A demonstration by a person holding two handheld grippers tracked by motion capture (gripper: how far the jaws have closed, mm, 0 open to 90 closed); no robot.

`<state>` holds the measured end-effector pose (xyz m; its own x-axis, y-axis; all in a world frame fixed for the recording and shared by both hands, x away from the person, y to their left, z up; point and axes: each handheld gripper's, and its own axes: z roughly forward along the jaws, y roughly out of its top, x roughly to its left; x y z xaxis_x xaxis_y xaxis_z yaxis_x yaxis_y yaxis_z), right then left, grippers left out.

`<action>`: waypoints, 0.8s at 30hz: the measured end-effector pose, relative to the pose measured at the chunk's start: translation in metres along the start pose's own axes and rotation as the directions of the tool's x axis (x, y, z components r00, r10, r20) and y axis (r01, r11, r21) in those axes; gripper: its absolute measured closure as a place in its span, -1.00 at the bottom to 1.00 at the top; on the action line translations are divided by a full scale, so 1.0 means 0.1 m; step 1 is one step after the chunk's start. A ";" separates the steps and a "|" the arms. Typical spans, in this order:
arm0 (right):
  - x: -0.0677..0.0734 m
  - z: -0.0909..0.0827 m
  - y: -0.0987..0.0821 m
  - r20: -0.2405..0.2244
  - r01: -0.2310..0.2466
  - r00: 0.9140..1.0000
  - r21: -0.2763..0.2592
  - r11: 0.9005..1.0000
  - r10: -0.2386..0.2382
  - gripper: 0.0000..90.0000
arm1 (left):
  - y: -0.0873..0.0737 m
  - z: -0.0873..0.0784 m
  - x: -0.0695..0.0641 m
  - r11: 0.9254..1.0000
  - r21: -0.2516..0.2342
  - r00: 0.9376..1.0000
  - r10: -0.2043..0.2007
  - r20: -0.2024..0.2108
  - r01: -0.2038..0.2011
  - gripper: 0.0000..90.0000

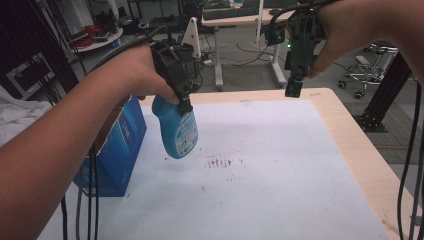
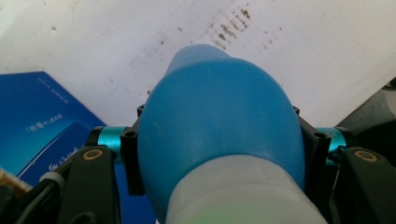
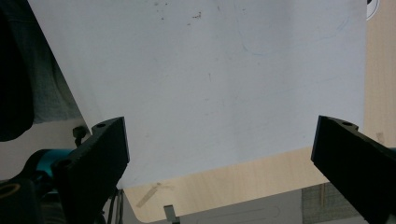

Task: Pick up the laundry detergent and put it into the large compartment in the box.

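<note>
A blue bottle (image 1: 176,131) with a printed label hangs over the white sheet (image 1: 280,165), bottom end down, with my left gripper (image 1: 181,102) shut on its upper part. In the left gripper view the blue bottle (image 2: 219,121) swells between the two black jaws, its pale neck nearest the camera. Brown stains (image 1: 220,162) speckle the sheet just right of the bottle. My right gripper (image 1: 294,86) hangs high over the table's far edge, pointing down. In its own view the right gripper (image 3: 219,154) stands open and empty above the white sheet (image 3: 210,79).
A blue carton (image 1: 119,150) stands at the table's left edge, close beside the bottle. The wooden table rim (image 1: 360,150) borders the sheet on the right. Cables (image 1: 407,175) hang at the right. Desks and a stool stand on the floor beyond the table.
</note>
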<state>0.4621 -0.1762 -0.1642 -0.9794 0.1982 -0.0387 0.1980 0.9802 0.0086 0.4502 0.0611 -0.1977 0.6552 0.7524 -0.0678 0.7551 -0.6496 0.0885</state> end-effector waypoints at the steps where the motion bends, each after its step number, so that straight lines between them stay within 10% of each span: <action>1: 0.00 0.00 0.00 0.001 0.001 1.000 -0.003 1.000 -0.001 -0.93 | -0.02 -0.03 0.01 1.000 -0.004 1.000 -0.005 0.001 0.005 -0.18; 24: 0.03 0.03 0.07 -0.003 0.003 1.000 0.009 1.000 -0.003 -0.93 | -0.54 -0.82 0.50 0.992 -0.057 0.992 -0.116 -0.045 0.113 -0.18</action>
<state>0.4609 -0.1685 -0.1669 -0.9802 0.1949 -0.0353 0.1951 0.9808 -0.0001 0.4399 0.1427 -0.1239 0.5614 0.8269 -0.0326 0.8220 -0.5527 0.1372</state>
